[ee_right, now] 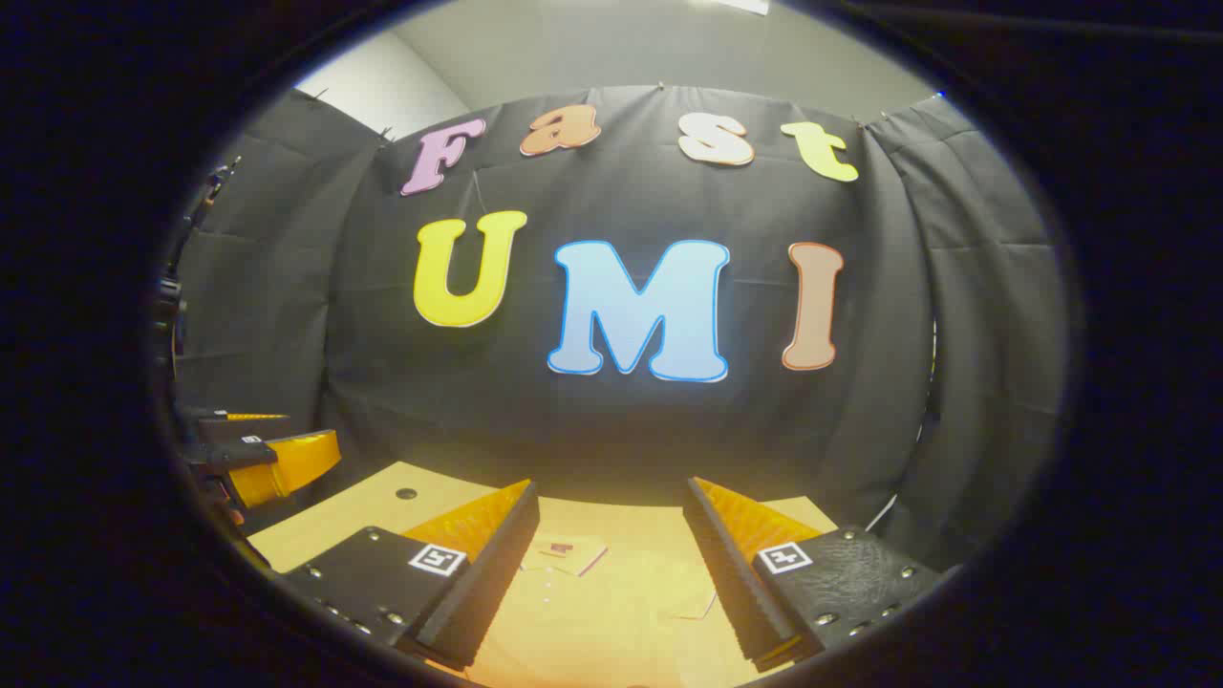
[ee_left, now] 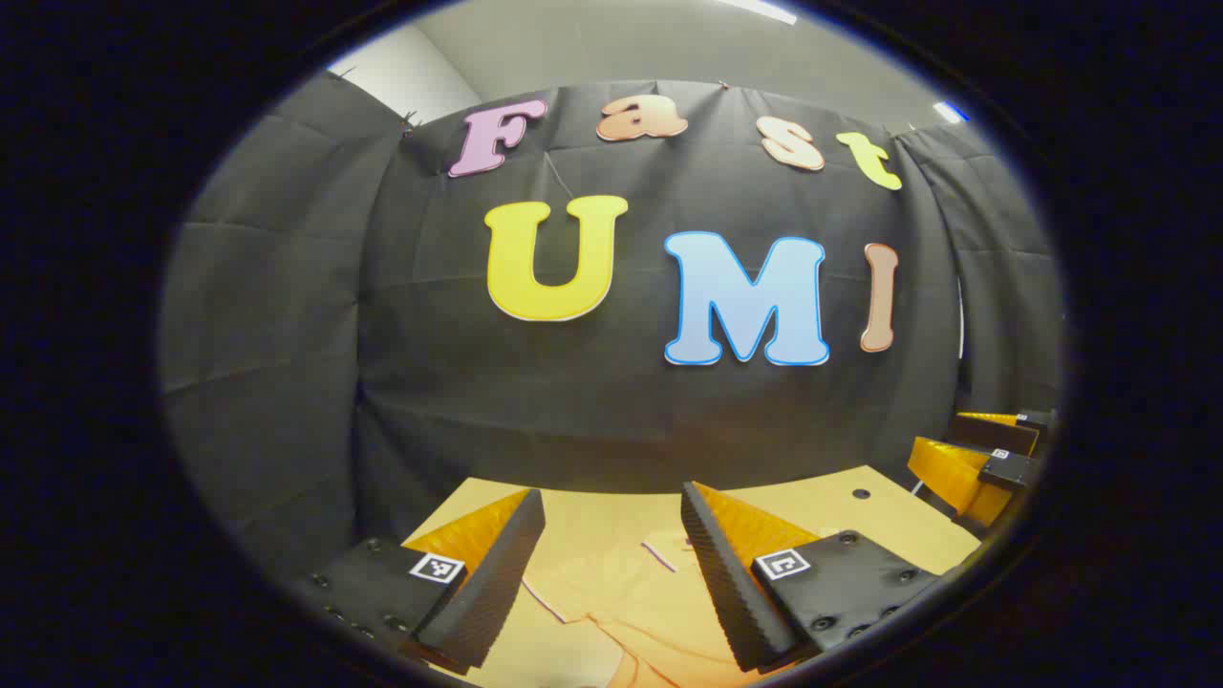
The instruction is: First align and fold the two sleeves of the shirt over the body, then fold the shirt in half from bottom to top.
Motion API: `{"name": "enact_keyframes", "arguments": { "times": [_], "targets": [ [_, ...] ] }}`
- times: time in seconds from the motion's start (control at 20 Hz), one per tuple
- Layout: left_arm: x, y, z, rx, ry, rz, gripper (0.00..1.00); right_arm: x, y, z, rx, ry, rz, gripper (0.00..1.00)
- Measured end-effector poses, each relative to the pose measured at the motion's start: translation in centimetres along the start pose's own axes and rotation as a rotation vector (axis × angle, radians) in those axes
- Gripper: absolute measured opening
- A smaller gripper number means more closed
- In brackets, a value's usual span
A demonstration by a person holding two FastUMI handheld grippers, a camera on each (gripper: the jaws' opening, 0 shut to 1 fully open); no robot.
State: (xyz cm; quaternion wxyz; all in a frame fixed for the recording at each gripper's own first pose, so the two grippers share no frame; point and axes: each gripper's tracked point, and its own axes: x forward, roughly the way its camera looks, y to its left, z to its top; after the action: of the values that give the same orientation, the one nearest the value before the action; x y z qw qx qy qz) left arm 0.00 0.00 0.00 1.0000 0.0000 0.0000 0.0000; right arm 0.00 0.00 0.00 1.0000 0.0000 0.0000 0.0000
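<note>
Soft creased shirt point(ee_left: 659, 612) flat on smooth table point(ee_left: 860, 511), both ridged tongs point(ee_left: 611, 573) point(ee_right: 611, 573) released.

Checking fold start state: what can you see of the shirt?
The shirt is pale orange-yellow cloth lying flat on the similarly coloured table, seen between the open fingers of each gripper. Thin dark-edged seams and a collar area show. Nothing grips it; both grippers hover above. Sleeve positions can't be judged.
</note>
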Motion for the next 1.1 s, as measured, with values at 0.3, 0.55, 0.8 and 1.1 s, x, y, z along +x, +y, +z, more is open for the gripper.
{"name": "enact_keyframes", "arguments": {
  "times": [0.3,0.55,0.8,1.1],
  "targets": [
    [2.9,-2.3,0.1,0.005,-0.001,-0.020,0.95,2.2,-2.9,-0.5,0.011,0.021,-0.017,0.95],
    [5.9,-4.0,0.9,0.030,-0.016,-0.037,0.94,5.1,-4.6,-1.2,0.025,0.044,-0.021,0.95],
    [7.3,-4.6,1.3,0.045,-0.026,-0.038,0.95,7.0,-5.7,-2.9,0.034,0.079,-0.016,0.95],
    [7.3,-4.4,1.4,0.053,-0.025,-0.029,0.94,10.5,-6.7,-5.3,0.025,0.136,-0.004,0.95]
  ]
}}
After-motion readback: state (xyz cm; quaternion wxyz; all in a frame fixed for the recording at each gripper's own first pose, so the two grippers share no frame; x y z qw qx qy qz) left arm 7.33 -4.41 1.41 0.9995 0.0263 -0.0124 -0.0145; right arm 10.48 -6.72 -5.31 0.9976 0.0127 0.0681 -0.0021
